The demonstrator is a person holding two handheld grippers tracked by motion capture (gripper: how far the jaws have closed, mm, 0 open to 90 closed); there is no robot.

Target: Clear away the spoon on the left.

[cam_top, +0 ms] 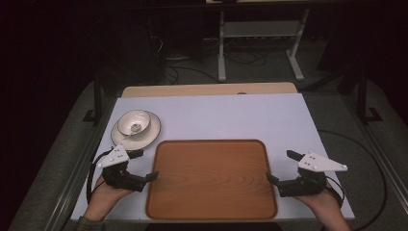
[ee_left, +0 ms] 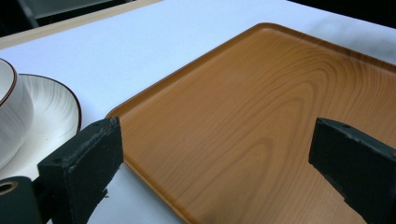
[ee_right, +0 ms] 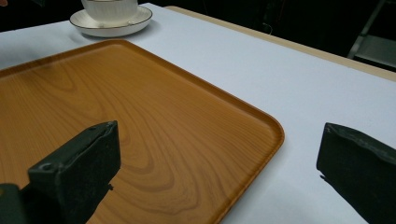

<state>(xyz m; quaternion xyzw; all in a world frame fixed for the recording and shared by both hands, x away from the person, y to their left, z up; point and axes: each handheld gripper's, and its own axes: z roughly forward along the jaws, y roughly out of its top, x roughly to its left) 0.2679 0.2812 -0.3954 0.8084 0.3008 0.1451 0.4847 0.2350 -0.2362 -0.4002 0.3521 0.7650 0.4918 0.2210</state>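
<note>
A bare wooden tray point(cam_top: 211, 180) point(ee_left: 261, 116) point(ee_right: 116, 107) lies at the table's near middle. My left gripper point(cam_top: 146, 164) point(ee_left: 219, 158) is held open at the tray's left edge, one jaw over the white tabletop and the other over the wood. At the tray's right edge my right gripper point(cam_top: 281, 166) point(ee_right: 219, 163) is open too and straddles the near right corner. Nothing is between either pair of jaws. A white bowl point(cam_top: 133, 122) point(ee_left: 11, 112) point(ee_right: 109, 7) with a dark rim stands on a white saucer point(cam_top: 151, 132) point(ee_left: 51, 116) point(ee_right: 112, 21) just beyond the left gripper.
The white table top point(cam_top: 240, 115) stretches bare behind the tray, with a wooden strip point(cam_top: 207, 89) along its far edge. Past it are a metal stand point(cam_top: 260, 43) and cables on the dark floor. A black cable point(cam_top: 370, 159) loops right of the table.
</note>
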